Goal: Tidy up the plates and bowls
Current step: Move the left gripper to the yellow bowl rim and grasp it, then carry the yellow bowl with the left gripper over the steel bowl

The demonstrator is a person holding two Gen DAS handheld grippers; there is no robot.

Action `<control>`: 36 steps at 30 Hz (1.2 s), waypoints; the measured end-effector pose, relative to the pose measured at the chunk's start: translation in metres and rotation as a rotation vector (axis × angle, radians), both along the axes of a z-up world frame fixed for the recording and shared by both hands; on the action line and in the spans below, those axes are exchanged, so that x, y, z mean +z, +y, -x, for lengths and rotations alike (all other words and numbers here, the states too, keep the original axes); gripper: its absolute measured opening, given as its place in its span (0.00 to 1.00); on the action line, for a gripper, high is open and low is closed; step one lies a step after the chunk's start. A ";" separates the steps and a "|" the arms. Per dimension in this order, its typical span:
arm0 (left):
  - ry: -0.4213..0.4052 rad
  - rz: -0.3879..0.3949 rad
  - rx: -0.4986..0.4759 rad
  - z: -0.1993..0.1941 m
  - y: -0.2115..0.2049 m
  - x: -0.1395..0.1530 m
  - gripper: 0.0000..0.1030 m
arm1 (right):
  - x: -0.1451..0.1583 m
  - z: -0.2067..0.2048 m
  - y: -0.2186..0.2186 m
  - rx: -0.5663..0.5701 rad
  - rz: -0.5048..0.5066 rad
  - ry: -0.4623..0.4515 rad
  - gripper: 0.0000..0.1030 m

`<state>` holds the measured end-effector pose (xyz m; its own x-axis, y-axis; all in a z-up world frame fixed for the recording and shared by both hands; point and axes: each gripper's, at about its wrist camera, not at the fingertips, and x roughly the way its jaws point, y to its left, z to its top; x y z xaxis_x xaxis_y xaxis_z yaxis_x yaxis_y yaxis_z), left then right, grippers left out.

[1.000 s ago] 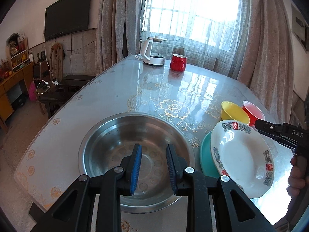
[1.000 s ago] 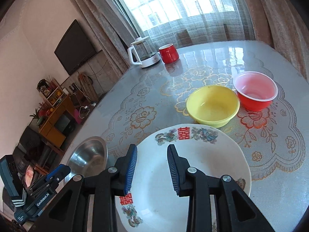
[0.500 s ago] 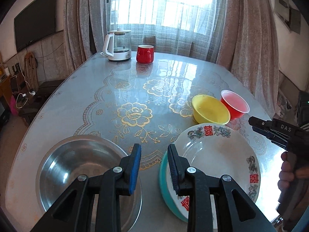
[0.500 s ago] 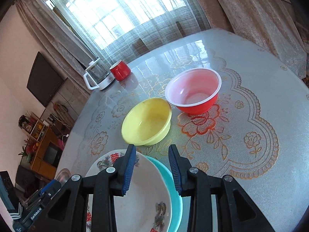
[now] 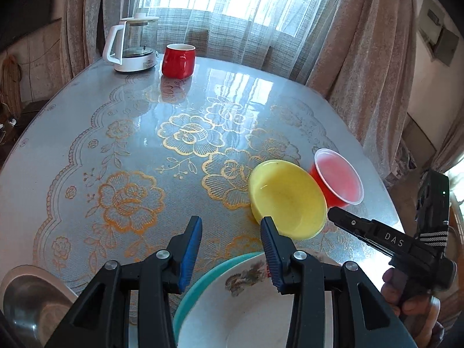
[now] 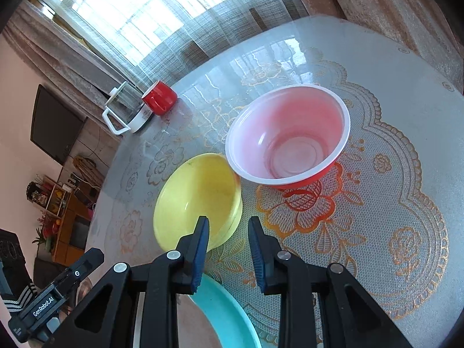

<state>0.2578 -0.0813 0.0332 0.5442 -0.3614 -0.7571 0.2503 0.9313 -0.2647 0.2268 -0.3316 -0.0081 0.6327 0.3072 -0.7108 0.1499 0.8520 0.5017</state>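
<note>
The bench (image 5: pixel 121 133) is a rounded slab under a glossy clear cover, with a lace cloth of gold flowers beneath it; window light glares off the far half. At its far edge a glass kettle (image 5: pixel 132 45) on a white base stands just beside a red mug (image 5: pixel 177 60). Behind them sheer net hangs over a bright window (image 5: pixel 232 3), flanked by heavy beige curtains (image 5: pixel 362 58). In the right wrist view a dark TV (image 6: pixel 53 124) hangs on the wall to the left, with a wooden cabinet (image 6: pixel 62 220) of ornaments below it.

The yellow bowl (image 5: pixel 287 198) and the red bowl (image 5: pixel 337 181) sit touching, upright, toward the right side of the bench. Nearer, a patterned white plate (image 5: pixel 252 304) lies on a teal plate (image 5: pixel 191 293). A steel basin (image 5: pixel 26 304) shows at the lower left corner of the left view.

The left gripper (image 5: pixel 230 246) is released, jaws apart and empty, hovering above the stacked plates' far rim. The right gripper (image 6: pixel 227 253) is also released and empty, its jaws apart over the near edge of the yellow bowl, with the teal plate below it.
</note>
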 end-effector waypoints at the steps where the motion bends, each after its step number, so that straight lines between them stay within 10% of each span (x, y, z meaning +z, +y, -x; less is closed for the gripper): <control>1: 0.008 0.005 -0.002 -0.006 -0.005 -0.001 0.41 | -0.002 -0.003 0.001 0.001 0.006 0.004 0.26; 13: 0.200 0.095 -0.034 -0.059 -0.041 -0.037 0.27 | -0.013 -0.021 0.006 0.038 0.031 0.028 0.12; 36: -0.005 0.074 0.095 -0.002 0.023 0.017 0.14 | 0.037 -0.008 0.063 0.185 0.096 -0.107 0.12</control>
<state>0.2598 -0.0582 0.0500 0.5823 -0.3631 -0.7273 0.1633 0.9287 -0.3329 0.2351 -0.2685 0.0285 0.6452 0.3592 -0.6743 -0.0630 0.9046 0.4215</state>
